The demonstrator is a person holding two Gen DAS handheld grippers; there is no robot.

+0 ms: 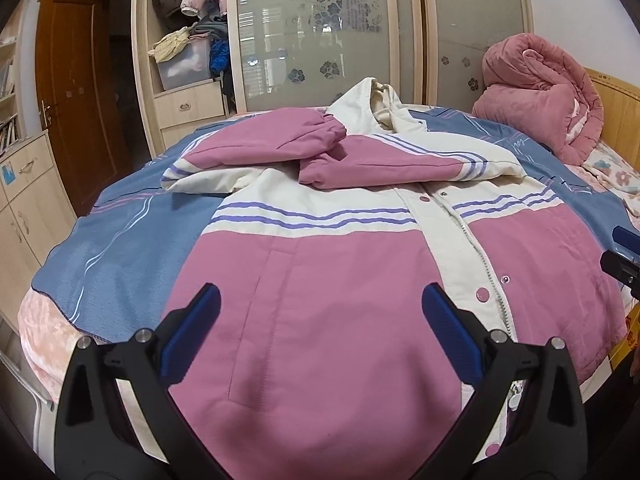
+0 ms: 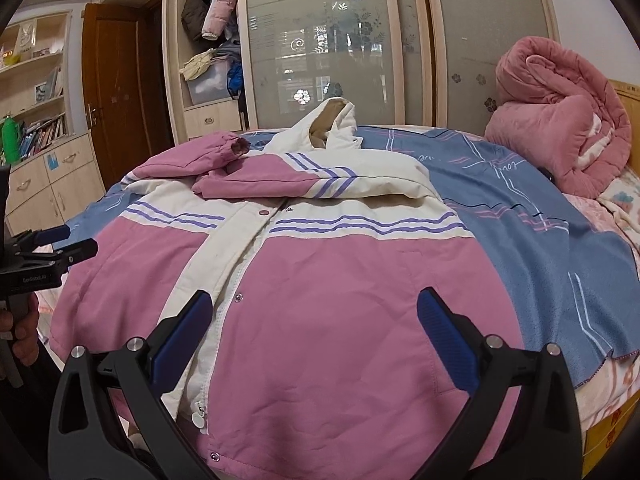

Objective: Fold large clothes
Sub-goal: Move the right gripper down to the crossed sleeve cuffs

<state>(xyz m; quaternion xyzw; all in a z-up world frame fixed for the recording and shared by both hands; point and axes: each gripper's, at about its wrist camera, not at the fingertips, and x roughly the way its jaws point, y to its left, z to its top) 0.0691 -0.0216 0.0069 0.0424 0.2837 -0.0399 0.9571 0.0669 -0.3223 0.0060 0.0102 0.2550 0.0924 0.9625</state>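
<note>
Lying front-up on the bed (image 1: 44,352), the jacket (image 1: 320,288) fills the mid of both views; pink lower body, cream upper w/ purple stripes, cream placket w/ snaps and zip running near to far; hem at the near edge, hood (image 1: 380,108) at the far end.

Far left: brown door (image 1: 76,92), cream cabinets below shelves of books; next right an open wardrobe bay w/ hanging coats and a clear storage box (image 1: 184,64); frosted sliding doors w/ flower print behind the bed.

Left tongs (image 1: 320,312) released, blue pads (image 1: 192,336) spread wide over the pink panel left of the zip, near the hem; whether they touch the cloth, can't tell. In the right wrist view the same tongs show side-on at the left edge, a hand (image 2: 22,328) on the grip below.

Both sleeves folded in across the chest: left sleeve (image 1: 264,140) lies far, its cuff toward the mid; right sleeve (image 1: 384,164) crosses just nearer, its pink end overlapping under the other cuff.

Right tongs (image 2: 314,320) also released, pads apart over the pink panel right of the placket, near the hem; they hold nothing.

Blue sheet (image 2: 560,248) w/ thin line print under the jacket, hanging off the near right edge over a pink floral blanket; far right a bundled pink quilt (image 2: 560,120) sits against the wooden headboard (image 2: 628,96), well apart from the jacket.
</note>
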